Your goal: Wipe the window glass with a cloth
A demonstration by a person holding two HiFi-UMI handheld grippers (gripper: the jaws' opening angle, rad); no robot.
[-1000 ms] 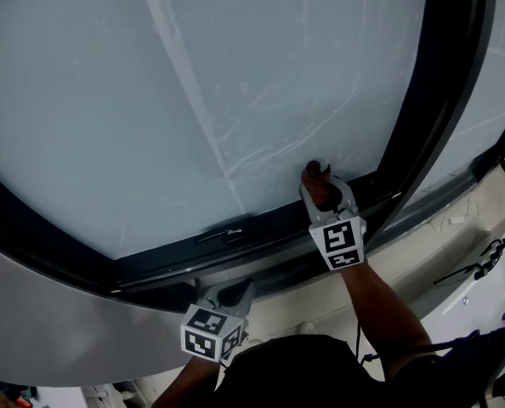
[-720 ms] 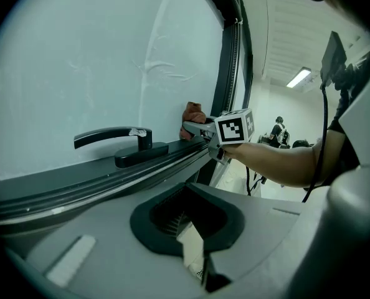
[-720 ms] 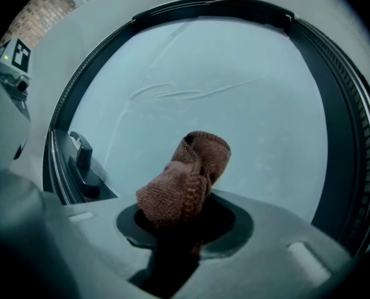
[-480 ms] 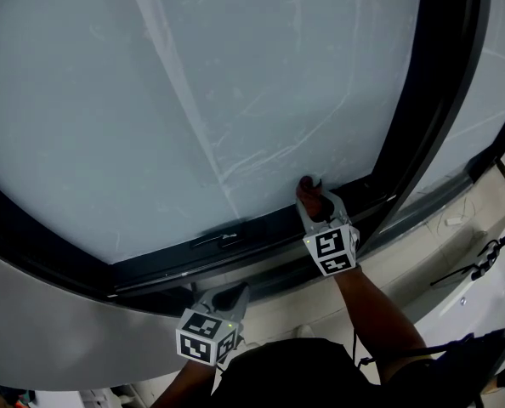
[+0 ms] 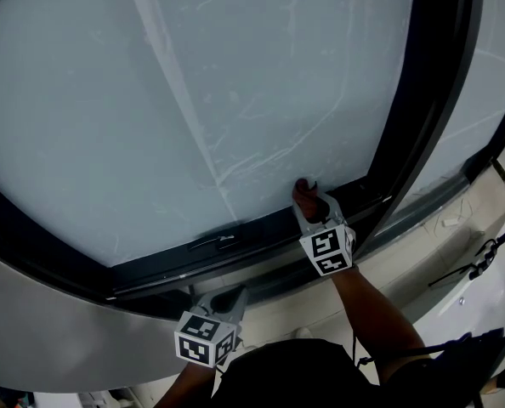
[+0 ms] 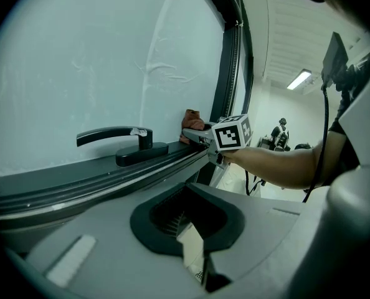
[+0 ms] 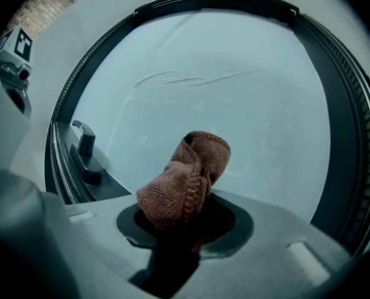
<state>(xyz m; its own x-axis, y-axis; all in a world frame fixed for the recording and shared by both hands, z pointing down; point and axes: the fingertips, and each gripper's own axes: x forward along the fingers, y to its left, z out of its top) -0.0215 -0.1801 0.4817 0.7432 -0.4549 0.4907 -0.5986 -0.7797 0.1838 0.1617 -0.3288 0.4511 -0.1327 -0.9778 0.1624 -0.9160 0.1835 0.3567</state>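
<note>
- Right gripper (image 5: 309, 204) has edged left along the window glass (image 5: 235, 83), fingers clamped on the brown cloth (image 7: 185, 182).
- Left gripper (image 5: 229, 297) has its fingers together, empty.

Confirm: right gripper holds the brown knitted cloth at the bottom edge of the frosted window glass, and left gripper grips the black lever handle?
Not quite. The left gripper grips nothing: the left gripper view shows the black lever handle ahead of its jaws, untouched. The right gripper does hold the brown knitted cloth at the bottom edge of the frosted window glass.
</note>
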